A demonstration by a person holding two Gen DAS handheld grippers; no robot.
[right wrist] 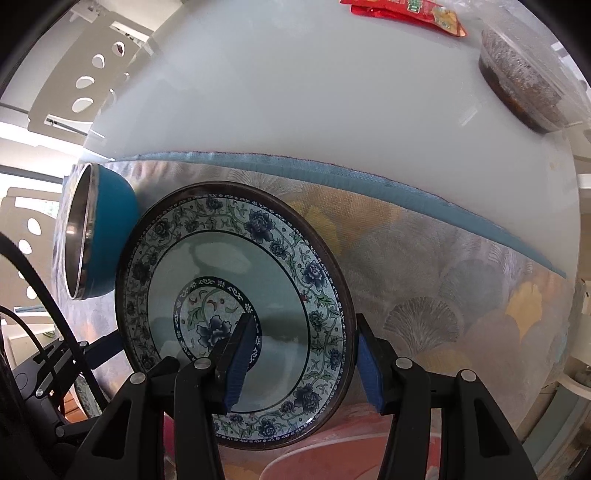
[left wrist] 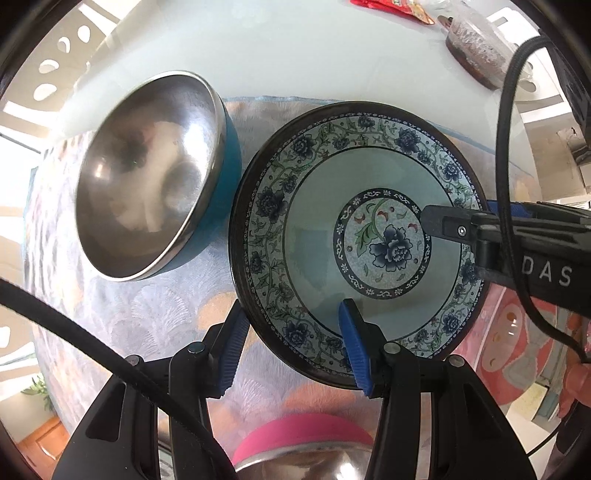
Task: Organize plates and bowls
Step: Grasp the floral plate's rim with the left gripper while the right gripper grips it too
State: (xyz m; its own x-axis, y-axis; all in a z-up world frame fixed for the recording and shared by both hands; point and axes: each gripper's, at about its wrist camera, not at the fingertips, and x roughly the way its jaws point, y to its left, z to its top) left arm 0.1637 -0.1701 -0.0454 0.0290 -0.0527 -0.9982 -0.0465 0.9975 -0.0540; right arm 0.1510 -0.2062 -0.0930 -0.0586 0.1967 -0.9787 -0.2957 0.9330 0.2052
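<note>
A: Status on the floral plate [left wrist: 354, 236]?

B: Both grippers grasp it. Left gripper [left wrist: 295, 350] clamps the near rim, one blue pad inside the well, one under the outer edge. Right gripper [right wrist: 301, 365] pinches the opposite rim the same way.

A: Where is it?

B: Over the patterned placemat [right wrist: 461, 295] on the white table [right wrist: 295, 92]; can't tell if it touches the mat. The steel bowl with blue outside [left wrist: 147, 177] sits just beside it on the left, tilted, its wall very close to the plate's rim.

A: Anything else?

B: A pink-rimmed steel bowl [left wrist: 303, 443] at the bottom edge of the left view. A lidded food container [right wrist: 524, 81] and a red snack packet [right wrist: 406, 11] at the table's far side, well apart.
</note>
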